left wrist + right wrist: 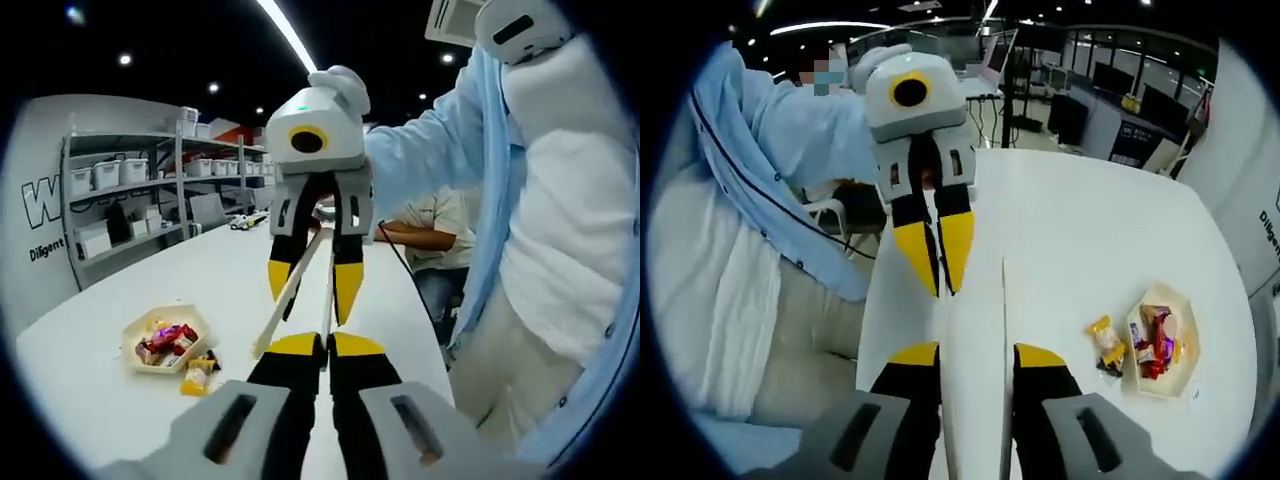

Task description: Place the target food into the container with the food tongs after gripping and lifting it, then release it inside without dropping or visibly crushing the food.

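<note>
Cream food tongs (290,295) hang in the air between both grippers, above the white table (90,390). My left gripper (325,345) is shut on the end of one tong arm. Facing it, my right gripper (314,282) has its jaws around the tongs, pressing on both arms. In the right gripper view the tongs (975,320) run from my right gripper (977,355) up to my left gripper (938,268). A cream hexagonal tray (133,335) (1185,320) holds wrapped sweets. A yellow-wrapped sweet (197,377) (1104,338) lies on the table beside it.
A person in a light blue shirt and white apron (560,250) (730,250) stands close by the table's edge. Another person (432,232) sits beyond. Shelves with boxes (120,185) line the far wall. Bare tabletop (1090,220) stretches around the tray.
</note>
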A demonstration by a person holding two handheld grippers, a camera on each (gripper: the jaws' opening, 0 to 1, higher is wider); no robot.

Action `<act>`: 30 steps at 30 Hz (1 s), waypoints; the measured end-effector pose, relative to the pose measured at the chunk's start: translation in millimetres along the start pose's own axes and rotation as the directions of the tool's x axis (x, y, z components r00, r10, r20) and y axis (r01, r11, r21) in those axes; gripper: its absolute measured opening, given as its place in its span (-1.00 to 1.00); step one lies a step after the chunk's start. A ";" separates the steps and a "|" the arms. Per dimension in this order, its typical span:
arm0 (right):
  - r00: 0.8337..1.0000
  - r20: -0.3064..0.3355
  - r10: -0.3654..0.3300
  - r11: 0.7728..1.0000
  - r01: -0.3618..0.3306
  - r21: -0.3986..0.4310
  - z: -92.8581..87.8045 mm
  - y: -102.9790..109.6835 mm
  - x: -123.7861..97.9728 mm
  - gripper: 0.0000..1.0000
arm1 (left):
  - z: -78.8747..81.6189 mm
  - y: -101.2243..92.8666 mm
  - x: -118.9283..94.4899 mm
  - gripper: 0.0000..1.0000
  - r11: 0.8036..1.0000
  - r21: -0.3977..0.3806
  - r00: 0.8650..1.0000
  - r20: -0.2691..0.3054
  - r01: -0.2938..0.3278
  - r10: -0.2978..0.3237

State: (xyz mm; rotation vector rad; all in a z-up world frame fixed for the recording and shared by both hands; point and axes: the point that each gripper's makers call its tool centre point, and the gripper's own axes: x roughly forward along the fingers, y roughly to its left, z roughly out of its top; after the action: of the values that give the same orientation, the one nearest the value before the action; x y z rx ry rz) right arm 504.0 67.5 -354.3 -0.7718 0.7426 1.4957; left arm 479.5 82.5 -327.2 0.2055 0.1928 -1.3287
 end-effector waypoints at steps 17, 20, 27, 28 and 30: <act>0.992 0.112 0.063 0.997 -0.067 0.031 4.5 9.7 -13.2 -0.50 | 12.0 -9.6 -3.1 -1.00 0.998 0.002 0.997 0.044 0.061 -0.061; 0.989 0.136 0.058 0.997 -0.063 0.035 5.0 8.1 -17.3 -0.46 | 12.8 -10.2 -5.8 -1.00 0.998 -0.009 0.996 0.059 0.061 -0.061; 0.985 0.162 0.062 0.996 -0.071 0.050 1.5 9.5 -25.2 -0.44 | 9.7 -11.3 -10.3 -1.00 0.998 -0.034 0.996 0.071 0.060 -0.057; 0.983 0.171 0.066 0.995 -0.077 0.059 0.7 10.1 -27.0 -0.42 | 9.6 -10.9 -10.9 -1.00 0.998 -0.033 0.996 0.072 0.056 -0.054; 0.980 0.188 0.065 0.995 -0.079 0.064 -0.1 10.3 -29.8 -0.37 | 9.5 -10.8 -13.3 -1.00 0.998 -0.037 0.996 0.075 0.057 -0.054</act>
State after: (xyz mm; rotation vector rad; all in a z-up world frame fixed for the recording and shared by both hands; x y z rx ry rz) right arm 495.0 49.8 -329.8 -0.5484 0.6846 1.5740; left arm 466.1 90.1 -315.1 0.1180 0.1631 -1.3846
